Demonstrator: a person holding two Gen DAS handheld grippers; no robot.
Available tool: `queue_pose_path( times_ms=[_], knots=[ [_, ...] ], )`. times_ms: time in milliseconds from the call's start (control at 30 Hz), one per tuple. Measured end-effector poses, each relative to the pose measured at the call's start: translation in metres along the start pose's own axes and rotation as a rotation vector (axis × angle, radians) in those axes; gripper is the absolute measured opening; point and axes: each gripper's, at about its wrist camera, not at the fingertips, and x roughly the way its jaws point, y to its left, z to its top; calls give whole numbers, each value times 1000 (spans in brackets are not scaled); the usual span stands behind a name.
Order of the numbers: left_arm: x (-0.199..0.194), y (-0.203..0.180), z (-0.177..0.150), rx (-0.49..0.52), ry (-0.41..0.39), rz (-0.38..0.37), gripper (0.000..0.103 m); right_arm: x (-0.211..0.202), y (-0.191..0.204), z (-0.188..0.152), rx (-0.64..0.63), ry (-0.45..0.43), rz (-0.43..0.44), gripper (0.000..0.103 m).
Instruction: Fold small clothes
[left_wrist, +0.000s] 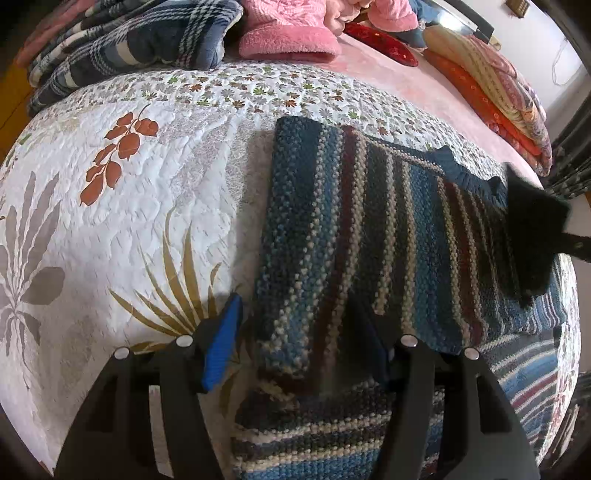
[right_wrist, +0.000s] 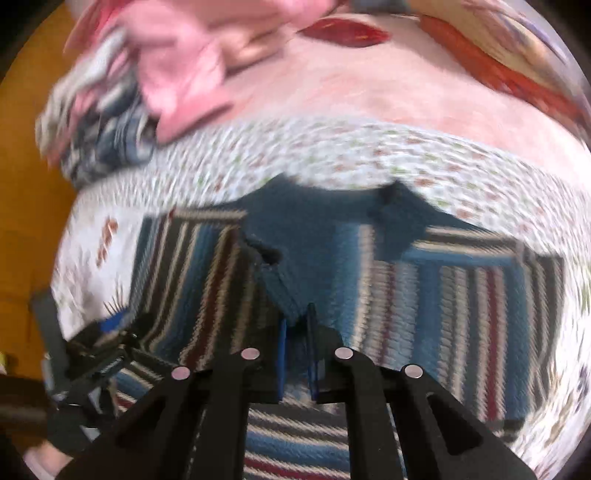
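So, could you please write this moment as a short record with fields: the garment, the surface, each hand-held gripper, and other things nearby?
garment: striped knitted sweater, one side folded over, dark blue collar
surface: white quilt with leaf print on a bed
left hand-held gripper: open, its fingers either side of the folded sweater edge
right hand-held gripper: shut on the collar; view blurred
nearby: plaid blanket, pink towel, stacked quilts
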Motion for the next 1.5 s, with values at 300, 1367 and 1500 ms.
queue_pose_path(
  times_ms=[300,1367,1500],
  knots=[
    [3,-2,1,11,-5,13,63,-20,-110,-15,209,17,8,10],
    [-15,-35,-1,175,-22,43,65,23,-149,-50,296,92,14,20],
    [-45,-32,-5,132,17,41,65,-18,-140,-55,268,59,34,25]
  ],
)
